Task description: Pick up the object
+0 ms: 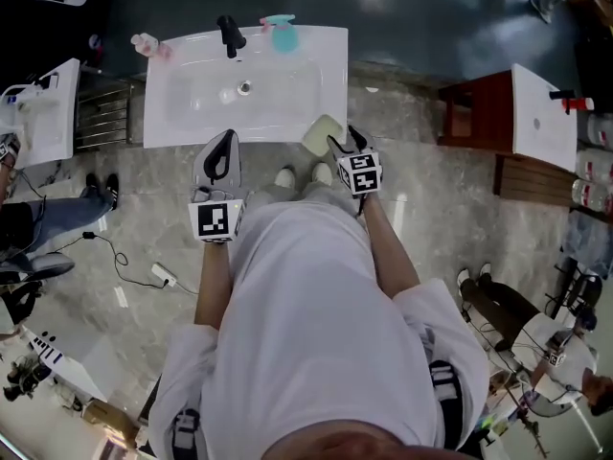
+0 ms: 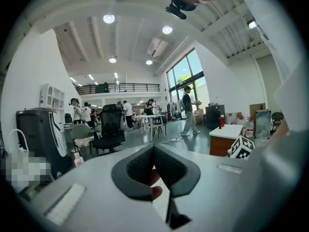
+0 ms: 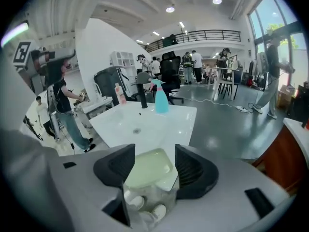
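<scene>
A pale green block [image 1: 323, 134] [image 3: 152, 168], like a bar of soap, hangs over the front right corner of the white sink [image 1: 192, 65] [image 3: 145, 124]. My right gripper [image 1: 343, 140] [image 3: 150, 166] is shut on it, with a pad against each side. In the right gripper view the person's shoes show on the floor under the block. My left gripper [image 1: 227, 140] [image 2: 154, 151] is at the sink's front edge. Its jaws are shut with nothing between them, and it points out into the room.
At the back of the sink stand a black tap [image 1: 230, 34], a blue spray bottle [image 1: 283, 33] and a pink bottle [image 1: 151, 46]. A brown cabinet with a white top [image 1: 498, 113] is at the right, a second basin [image 1: 43, 113] at the left, and cables [image 1: 161, 274] lie on the floor.
</scene>
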The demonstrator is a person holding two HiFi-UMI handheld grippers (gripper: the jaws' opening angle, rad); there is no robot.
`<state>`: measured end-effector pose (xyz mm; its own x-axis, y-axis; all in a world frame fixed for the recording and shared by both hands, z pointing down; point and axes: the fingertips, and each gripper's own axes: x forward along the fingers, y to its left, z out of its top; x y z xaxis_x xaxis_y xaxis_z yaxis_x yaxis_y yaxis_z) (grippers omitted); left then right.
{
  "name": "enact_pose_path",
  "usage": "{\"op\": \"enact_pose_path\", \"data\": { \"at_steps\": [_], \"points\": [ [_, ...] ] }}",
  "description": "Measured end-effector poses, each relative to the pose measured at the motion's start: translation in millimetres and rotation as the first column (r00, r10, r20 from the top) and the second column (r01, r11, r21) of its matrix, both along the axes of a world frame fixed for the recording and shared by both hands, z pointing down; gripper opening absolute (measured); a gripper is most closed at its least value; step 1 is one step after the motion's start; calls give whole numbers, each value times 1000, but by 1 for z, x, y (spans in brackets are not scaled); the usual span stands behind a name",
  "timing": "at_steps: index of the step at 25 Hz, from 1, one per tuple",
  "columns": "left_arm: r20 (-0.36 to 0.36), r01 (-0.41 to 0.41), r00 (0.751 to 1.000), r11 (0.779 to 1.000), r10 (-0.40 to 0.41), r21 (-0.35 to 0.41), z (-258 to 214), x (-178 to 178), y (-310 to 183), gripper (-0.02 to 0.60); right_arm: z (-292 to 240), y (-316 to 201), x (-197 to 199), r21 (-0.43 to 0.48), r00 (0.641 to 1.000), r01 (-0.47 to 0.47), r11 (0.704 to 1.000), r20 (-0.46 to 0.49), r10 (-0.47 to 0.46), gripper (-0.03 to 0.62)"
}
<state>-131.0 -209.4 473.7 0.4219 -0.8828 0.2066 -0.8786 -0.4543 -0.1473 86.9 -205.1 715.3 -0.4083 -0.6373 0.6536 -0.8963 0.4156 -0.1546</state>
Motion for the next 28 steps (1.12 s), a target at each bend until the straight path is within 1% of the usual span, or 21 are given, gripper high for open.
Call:
{"op": "enact_pose_path", "data": {
  "at_steps": [2, 4, 5, 7, 9, 13, 19, 21, 25, 27, 28],
  "points": [
    [2, 25, 1000, 1000, -25, -5, 1, -4, 2, 0, 14, -5, 1, -16, 1000, 18, 1000, -4, -18, 292],
    [16, 45, 999, 999, -45, -12, 2, -7, 5, 0, 28, -11, 1, -30, 999, 49, 998, -9, -49, 316],
    [30, 52, 998, 998, -52, -20, 3, -7, 7, 0, 36, -13, 0, -40, 997, 77, 996, -19, -78, 333],
    [49, 68, 997, 997, -66, -41, 9, -10, 10, 0, 54, -19, -2, -63, 987, 147, 987, -47, -150, 331],
    [63, 87, 995, 995, -83, -58, 12, -11, 13, 0, 70, -25, -1, -83, 974, 208, 975, -77, -214, 301],
    [88, 132, 988, 988, -125, -81, 18, -15, 19, 0, 86, -39, 5, -102, 943, 295, 950, -130, -306, 247],
    [103, 203, 976, 975, -193, -95, 21, -27, 24, 0, 97, -39, -1, -129, 879, 420, 898, -189, -438, 177],
    [99, 217, 973, 971, -208, -98, 21, -29, 25, 0, 100, -38, -3, -138, 870, 437, 889, -186, -457, 150],
    [75, 239, 970, 965, -232, -108, 24, -33, 23, 0, 100, -38, -7, -149, 864, 449, 881, -179, -471, 83],
    [74, 242, 969, 964, -235, -108, 24, -33, 22, 0, 100, -38, -9, -149, 860, 456, 877, -182, -478, 78],
    [73, 243, 969, 964, -236, -107, 24, -34, 22, 0, 101, -39, -9, -148, 860, 455, 878, -183, -476, 65]
  ]
}}
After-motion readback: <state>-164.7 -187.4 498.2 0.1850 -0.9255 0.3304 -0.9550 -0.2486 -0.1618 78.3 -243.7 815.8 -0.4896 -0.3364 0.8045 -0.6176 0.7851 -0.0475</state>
